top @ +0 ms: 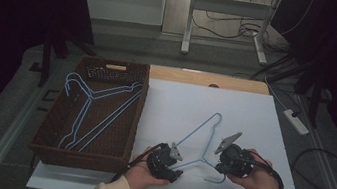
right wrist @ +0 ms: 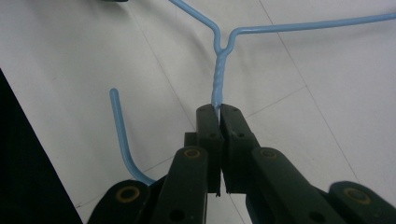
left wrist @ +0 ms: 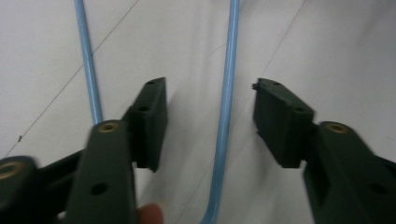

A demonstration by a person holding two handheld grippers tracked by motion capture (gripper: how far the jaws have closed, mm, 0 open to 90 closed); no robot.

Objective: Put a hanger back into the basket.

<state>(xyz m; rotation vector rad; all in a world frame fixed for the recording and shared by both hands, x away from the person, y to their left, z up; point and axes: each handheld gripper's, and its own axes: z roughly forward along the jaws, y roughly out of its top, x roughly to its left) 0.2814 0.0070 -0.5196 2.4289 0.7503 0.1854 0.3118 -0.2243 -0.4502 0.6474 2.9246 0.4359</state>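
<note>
My right claw (right wrist: 219,109) is clenched on the twisted neck of the blue wire hanger (top: 199,137), just below where its two shoulders fork; the hook curls back beside the claw's body. My left claw (left wrist: 210,121) is spread, one straight wire of the hanger running up between its jaws without touching either pad — nothing gripped there yet.

What could go wrong, as I judge it: the wire is thin and round, so if I close the left claw off-centre it may roll off a pad and spring aside. The second wire lies just outside the left jaw, and a tilted close could catch it or press it into the desk (top: 253,122). If I lift with the right claw alone, I expect the hanger to swing about the neck, and a pinch that narrow may let it twist.

From the high view, the hanger lies flat on the white desk between my two hands, its triangle pointing away from me, its far corner towards the desk's middle. The neck sits at my right claw, one lower side at my left. The brown basket (top: 55,128) stands to my left on the desk, touching nothing I hold, with other blue hangers (top: 87,107) lying in it.
</note>
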